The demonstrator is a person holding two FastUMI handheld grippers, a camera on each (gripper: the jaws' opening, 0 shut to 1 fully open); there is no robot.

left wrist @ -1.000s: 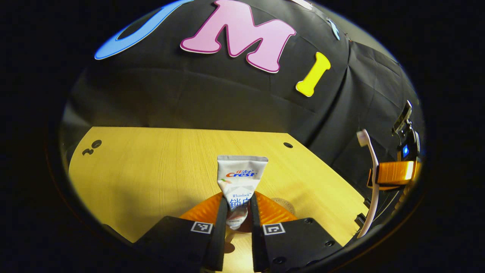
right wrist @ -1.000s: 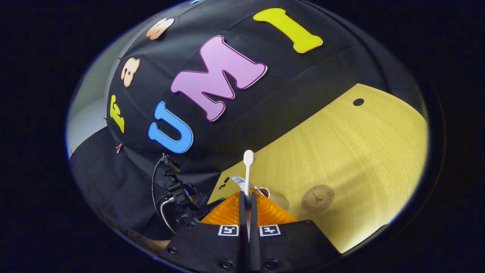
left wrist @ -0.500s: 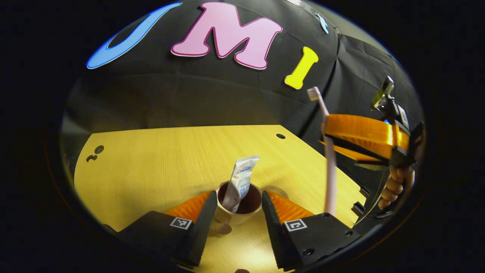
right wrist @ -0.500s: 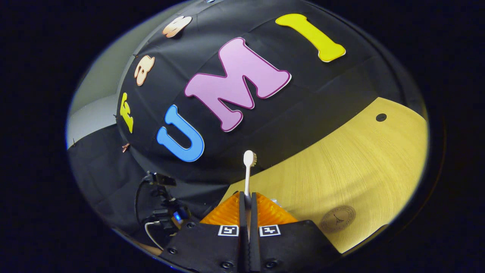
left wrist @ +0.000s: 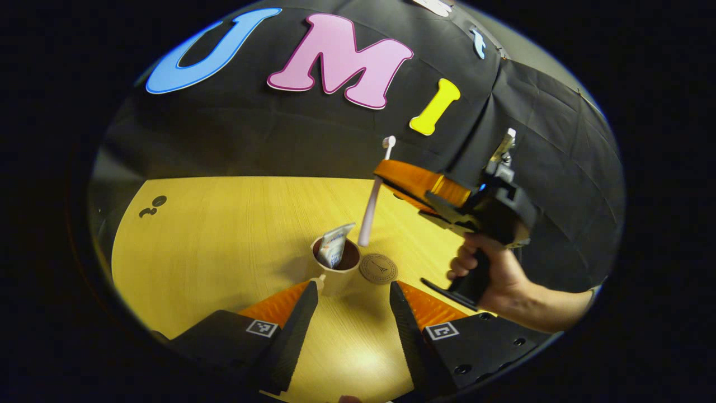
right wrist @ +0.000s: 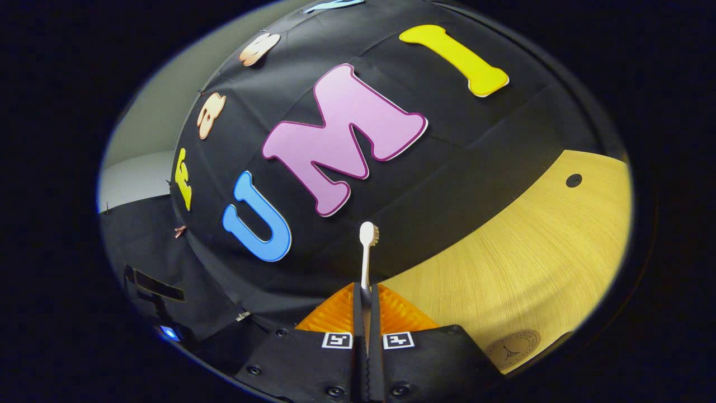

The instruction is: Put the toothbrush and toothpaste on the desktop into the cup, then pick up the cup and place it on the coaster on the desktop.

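A beige cup [left wrist: 335,274] stands on the wooden desktop [left wrist: 224,235], and the white toothpaste tube [left wrist: 334,251] leans inside it. A round coaster [left wrist: 378,268] lies just right of the cup, also seen as the coaster [right wrist: 513,350] at the lower right of the right gripper view. My left gripper [left wrist: 349,299] is open and hangs in front of the cup with nothing between its fingers. My right gripper [right wrist: 366,288] is shut on a white toothbrush [right wrist: 366,252], head up. In the left gripper view the toothbrush [left wrist: 372,196] hangs with its lower end just above the cup's right rim.
A hand [left wrist: 486,274] holds the right gripper's handle to the right of the cup. The desktop has small holes [left wrist: 159,200] at its far left and a hole [right wrist: 573,180] near the back wall. Bare wood spreads left of the cup.
My left gripper let go of the toothpaste, which now sits in the cup, opened and drew back. My right gripper carried the toothbrush in from the right to above the cup.
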